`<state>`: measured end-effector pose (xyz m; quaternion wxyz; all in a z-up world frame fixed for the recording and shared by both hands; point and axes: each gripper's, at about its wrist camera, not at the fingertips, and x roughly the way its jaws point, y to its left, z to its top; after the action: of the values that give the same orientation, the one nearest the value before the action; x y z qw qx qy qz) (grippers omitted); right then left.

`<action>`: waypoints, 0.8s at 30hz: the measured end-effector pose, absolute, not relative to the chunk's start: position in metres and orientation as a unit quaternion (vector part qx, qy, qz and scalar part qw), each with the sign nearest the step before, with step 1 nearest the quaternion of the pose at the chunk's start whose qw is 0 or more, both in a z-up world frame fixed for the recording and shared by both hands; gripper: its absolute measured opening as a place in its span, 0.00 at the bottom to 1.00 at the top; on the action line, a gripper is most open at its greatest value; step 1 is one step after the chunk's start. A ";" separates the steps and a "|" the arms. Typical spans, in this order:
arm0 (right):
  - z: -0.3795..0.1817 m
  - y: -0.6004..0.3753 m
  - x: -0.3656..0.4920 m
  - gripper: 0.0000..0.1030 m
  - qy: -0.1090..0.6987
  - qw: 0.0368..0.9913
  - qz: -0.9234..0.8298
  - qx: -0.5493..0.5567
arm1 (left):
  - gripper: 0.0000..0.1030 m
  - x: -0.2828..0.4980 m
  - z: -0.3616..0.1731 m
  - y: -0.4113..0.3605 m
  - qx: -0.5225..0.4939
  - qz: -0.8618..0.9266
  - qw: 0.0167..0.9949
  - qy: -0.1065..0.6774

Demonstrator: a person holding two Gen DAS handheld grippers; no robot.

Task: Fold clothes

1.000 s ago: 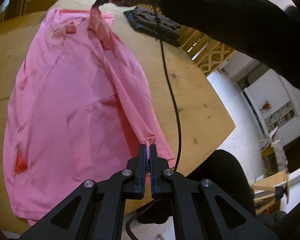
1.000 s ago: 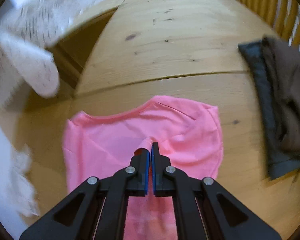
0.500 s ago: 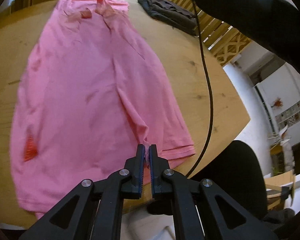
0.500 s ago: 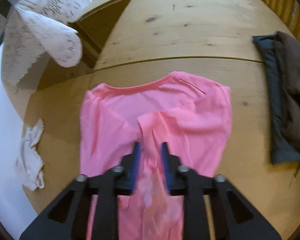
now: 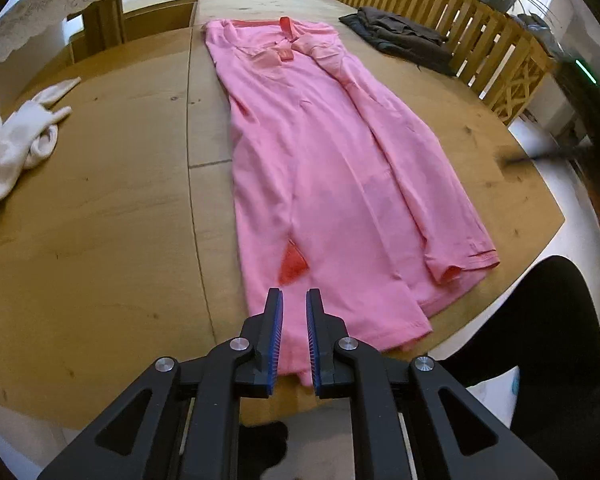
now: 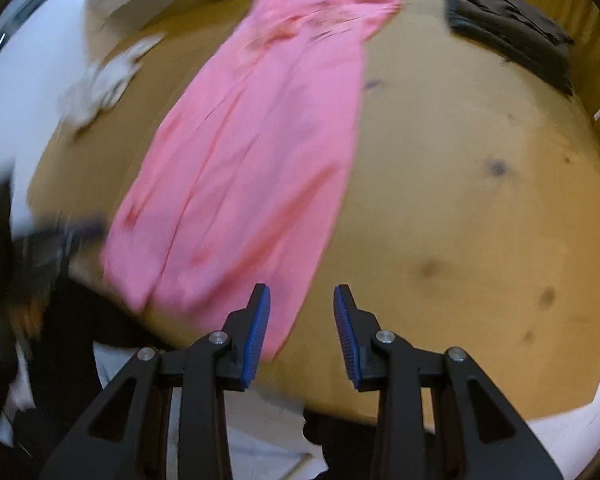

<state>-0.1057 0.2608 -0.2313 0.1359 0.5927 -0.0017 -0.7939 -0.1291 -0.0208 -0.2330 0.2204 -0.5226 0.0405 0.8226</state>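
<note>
Here, the pink shirt (image 5: 332, 168) lay lengthwise on the wooden tabletop (image 5: 100, 216); left gripper (image 5: 293, 340) and right gripper (image 6: 300, 332) hovered above its hem, jaws spread, holding nothing.

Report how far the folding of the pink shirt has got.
Done: the pink shirt lies flat on the wooden table, its side panels folded inward lengthwise into a long strip. In hand: nothing; the left gripper and right gripper are both open, holding no cloth. Left: folding the strip crosswise into a compact stack. The dark clothes lie apart, near the fence.
</note>
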 end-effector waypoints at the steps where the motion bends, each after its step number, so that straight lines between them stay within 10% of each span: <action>1: -0.233 0.252 -0.097 0.32 0.010 0.144 -0.796 0.588 | 0.10 -0.131 -0.234 -0.018 -0.524 0.819 0.229 0.042; 18: -0.270 0.216 -0.092 0.37 0.120 0.165 -0.776 0.597 | 0.12 -0.139 -0.255 0.015 -0.553 0.784 0.248 0.132; 24: -0.270 0.227 -0.091 0.06 0.120 0.169 -0.771 0.602 | 0.12 -0.138 -0.257 0.017 -0.548 0.784 0.254 0.140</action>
<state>-0.0907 0.2266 -0.2698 0.1687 0.6024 0.1204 -0.7708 -0.1384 0.0169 -0.2568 0.2544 -0.5483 0.1397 0.7843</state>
